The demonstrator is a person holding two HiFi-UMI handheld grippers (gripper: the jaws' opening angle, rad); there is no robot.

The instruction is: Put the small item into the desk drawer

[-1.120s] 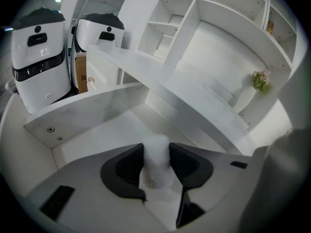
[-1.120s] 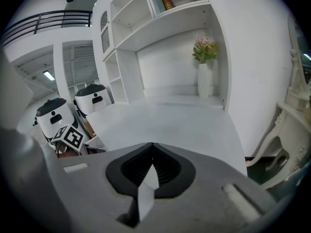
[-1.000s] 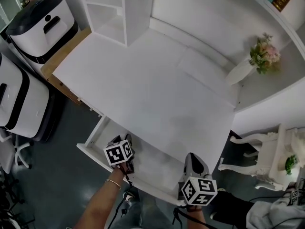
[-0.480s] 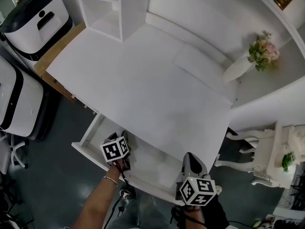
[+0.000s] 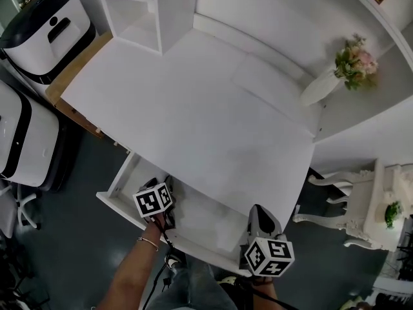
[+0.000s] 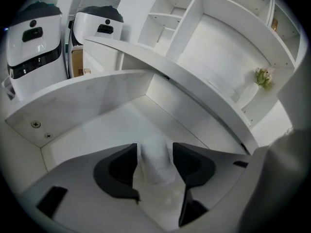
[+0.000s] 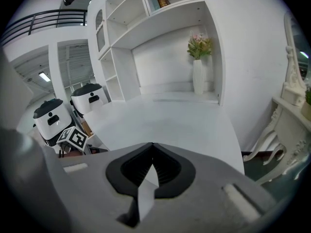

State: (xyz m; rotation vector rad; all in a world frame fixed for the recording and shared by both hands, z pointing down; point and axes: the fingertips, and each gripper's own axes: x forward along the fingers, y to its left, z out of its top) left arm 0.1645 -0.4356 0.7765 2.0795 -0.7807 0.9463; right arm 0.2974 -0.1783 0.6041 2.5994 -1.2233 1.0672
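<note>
The white desk drawer (image 5: 126,175) stands pulled out under the desk top (image 5: 193,121). My left gripper (image 5: 166,192) reaches down into its left part. In the left gripper view a small white item (image 6: 155,163) lies on the drawer floor (image 6: 112,125) between the dark pads of my left gripper (image 6: 154,152). The jaws are opening, and a thin gap shows on each side of the item. My right gripper (image 5: 259,216) hovers over the drawer's front right edge. In the right gripper view, the tips of the right gripper (image 7: 152,147) meet with nothing held.
A white vase of pink flowers (image 5: 335,76) stands at the desk's back right. Shelves (image 5: 139,18) rise at the back left. Two white and black machines (image 5: 39,24) stand on the floor to the left, and an ornate white side table (image 5: 377,205) to the right.
The head view has drifted slightly. Both grippers hold nearly the same places, the left one still down in the drawer.
</note>
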